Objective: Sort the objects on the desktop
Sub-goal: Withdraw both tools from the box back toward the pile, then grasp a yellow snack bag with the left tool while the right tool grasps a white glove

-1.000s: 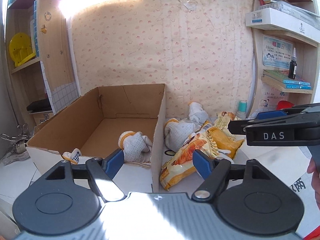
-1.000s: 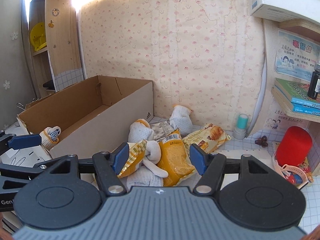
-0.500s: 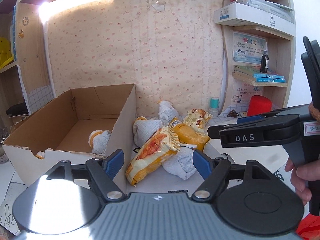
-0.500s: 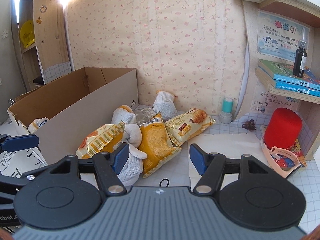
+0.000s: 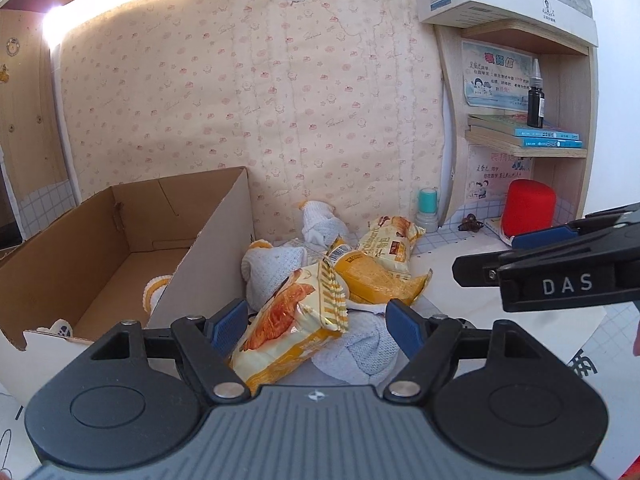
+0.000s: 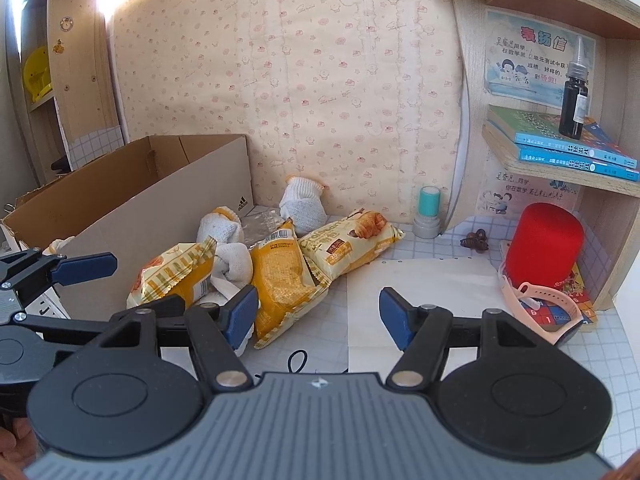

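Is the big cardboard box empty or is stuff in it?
Not empty. The open cardboard box holds white knitted gloves with yellow cuffs, but most of its floor is bare.

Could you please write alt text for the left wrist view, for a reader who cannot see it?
The open left gripper frames a yellow croissant snack bag atop a pile of snack bags and white knitted gloves on a desk. An open cardboard box holding gloves stands to the left. The right gripper enters from the right, before a shelf with a red cylinder.
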`<state>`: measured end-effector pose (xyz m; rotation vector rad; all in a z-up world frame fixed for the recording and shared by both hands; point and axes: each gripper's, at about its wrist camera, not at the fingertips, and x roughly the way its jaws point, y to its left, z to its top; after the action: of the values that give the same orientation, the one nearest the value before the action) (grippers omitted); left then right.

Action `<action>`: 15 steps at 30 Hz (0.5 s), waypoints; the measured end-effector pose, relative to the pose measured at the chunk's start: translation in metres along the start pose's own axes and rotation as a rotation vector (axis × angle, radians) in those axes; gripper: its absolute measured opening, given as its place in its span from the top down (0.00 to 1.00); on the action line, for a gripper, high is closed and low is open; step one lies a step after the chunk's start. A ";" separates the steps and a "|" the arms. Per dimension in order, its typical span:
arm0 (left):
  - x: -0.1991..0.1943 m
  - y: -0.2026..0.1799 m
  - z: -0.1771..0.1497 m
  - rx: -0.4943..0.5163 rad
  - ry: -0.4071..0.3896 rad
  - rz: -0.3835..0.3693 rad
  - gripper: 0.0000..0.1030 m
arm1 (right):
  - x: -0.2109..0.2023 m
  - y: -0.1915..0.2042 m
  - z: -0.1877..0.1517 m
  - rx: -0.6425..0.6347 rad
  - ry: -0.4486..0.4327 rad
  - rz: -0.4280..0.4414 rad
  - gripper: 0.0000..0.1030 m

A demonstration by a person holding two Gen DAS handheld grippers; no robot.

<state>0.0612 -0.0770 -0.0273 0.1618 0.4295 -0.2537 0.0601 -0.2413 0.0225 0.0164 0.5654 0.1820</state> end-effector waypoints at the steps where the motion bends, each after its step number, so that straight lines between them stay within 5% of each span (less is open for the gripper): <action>1: 0.003 -0.001 0.000 0.015 -0.004 0.013 0.23 | 0.001 0.000 0.000 0.001 0.001 0.000 0.36; 7: 0.012 -0.015 -0.003 0.077 -0.015 0.062 0.09 | 0.006 -0.001 0.000 0.008 0.005 0.003 0.36; 15: 0.019 -0.026 -0.005 0.095 -0.028 0.076 0.14 | 0.009 -0.004 -0.001 0.017 0.008 0.001 0.36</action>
<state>0.0684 -0.1043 -0.0426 0.2669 0.3830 -0.2012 0.0678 -0.2433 0.0168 0.0323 0.5752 0.1781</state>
